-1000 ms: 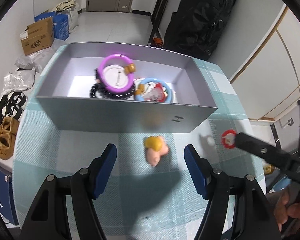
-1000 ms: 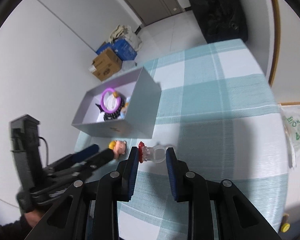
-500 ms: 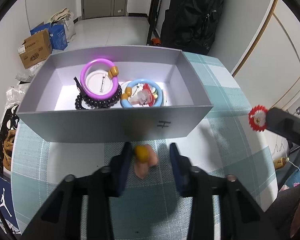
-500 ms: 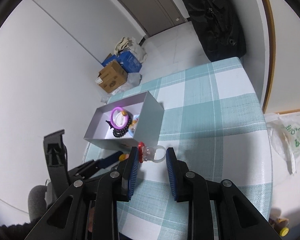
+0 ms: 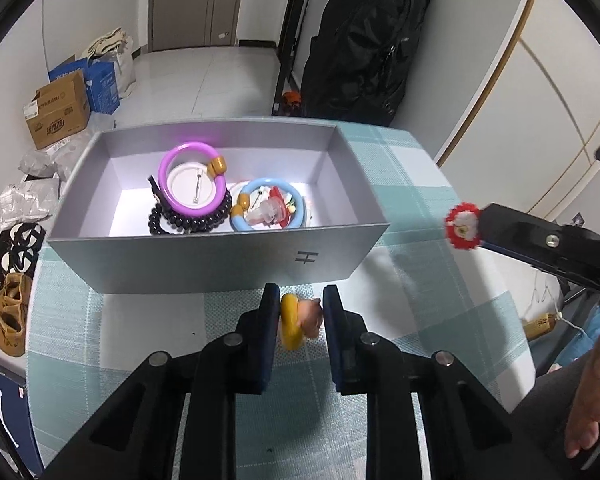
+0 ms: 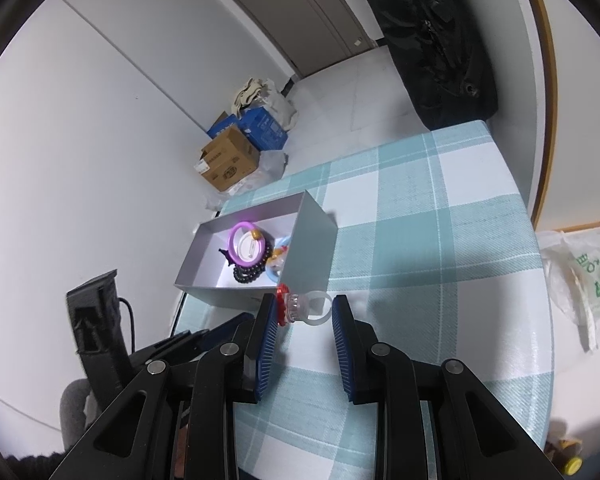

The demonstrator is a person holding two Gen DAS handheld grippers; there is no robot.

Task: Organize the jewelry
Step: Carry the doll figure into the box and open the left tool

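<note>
Left gripper point(image 5: 300, 314): the fingers are closed on a small yellow-and-pink charm point(image 5: 299, 320), which sits between the two blue pads just in front of the near wall of the grey box point(image 5: 204, 264). Whether the charm touches the bench point(image 5: 140, 340) cannot be told.

Right gripper point(image 6: 305, 314): the fingers grip a clear ring with a red frilled top point(image 6: 300, 309), the red top against the left pad and the clear band against the right pad. In the left wrist view the red top point(image 5: 463, 230) shows at the tip of this gripper, to the right of the box and raised above the bench.

Box contents: a purple bangle point(image 5: 192, 182) lies around a white pin badge point(image 5: 194, 184), with a dark bead bracelet point(image 5: 188, 220) beneath them. Beside these, to the right, lies a blue ring point(image 5: 266, 206) with a small red-and-white piece inside it.

The box stands on the bench, which carries a teal-and-white checked cloth point(image 6: 440, 240).
</note>
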